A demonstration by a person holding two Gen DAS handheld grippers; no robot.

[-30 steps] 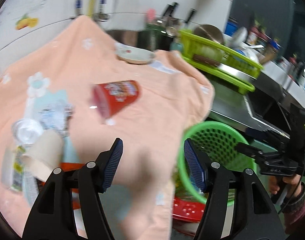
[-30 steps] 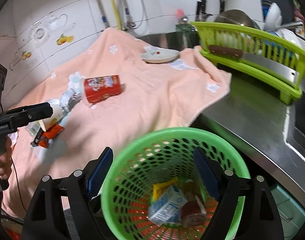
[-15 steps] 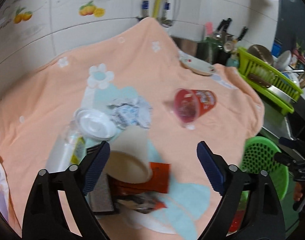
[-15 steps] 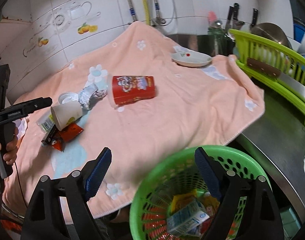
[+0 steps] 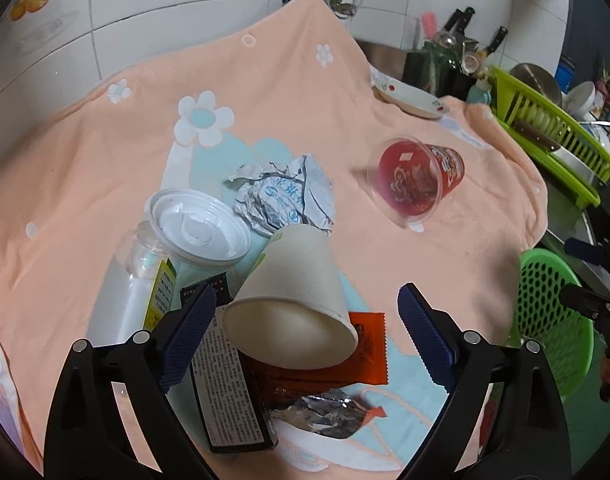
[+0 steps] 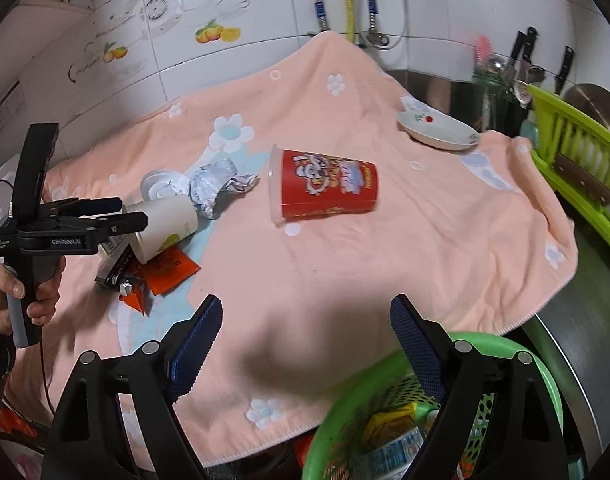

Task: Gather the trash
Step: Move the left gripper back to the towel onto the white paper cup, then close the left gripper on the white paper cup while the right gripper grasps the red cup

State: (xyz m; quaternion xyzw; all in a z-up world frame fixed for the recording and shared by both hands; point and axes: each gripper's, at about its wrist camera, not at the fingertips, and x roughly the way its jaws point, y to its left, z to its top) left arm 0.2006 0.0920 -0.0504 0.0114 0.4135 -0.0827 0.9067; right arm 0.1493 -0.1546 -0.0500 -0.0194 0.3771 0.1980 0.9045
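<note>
Peach towelling with white flowers [image 6: 345,280] covers the counter, and everything here is placed against the red snack cup [image 6: 325,190] lying on its side mid-cloth. Far to its left, the left gripper [image 5: 305,332] hangs over a trash pile, its jaws opening wide, the tipped beige paper cup [image 5: 297,280] between them but unpressed. In the pile lie a clear lidded bottle [image 5: 157,264], a crumpled foil wrapper [image 5: 283,196] and an orange sachet [image 5: 369,356]. Near the red cup's lower right, the right gripper [image 6: 305,344] stands unclenched and empty above the green basket [image 6: 345,420], which holds collected trash. A white dish [image 6: 437,130] sits behind the cup.
</note>
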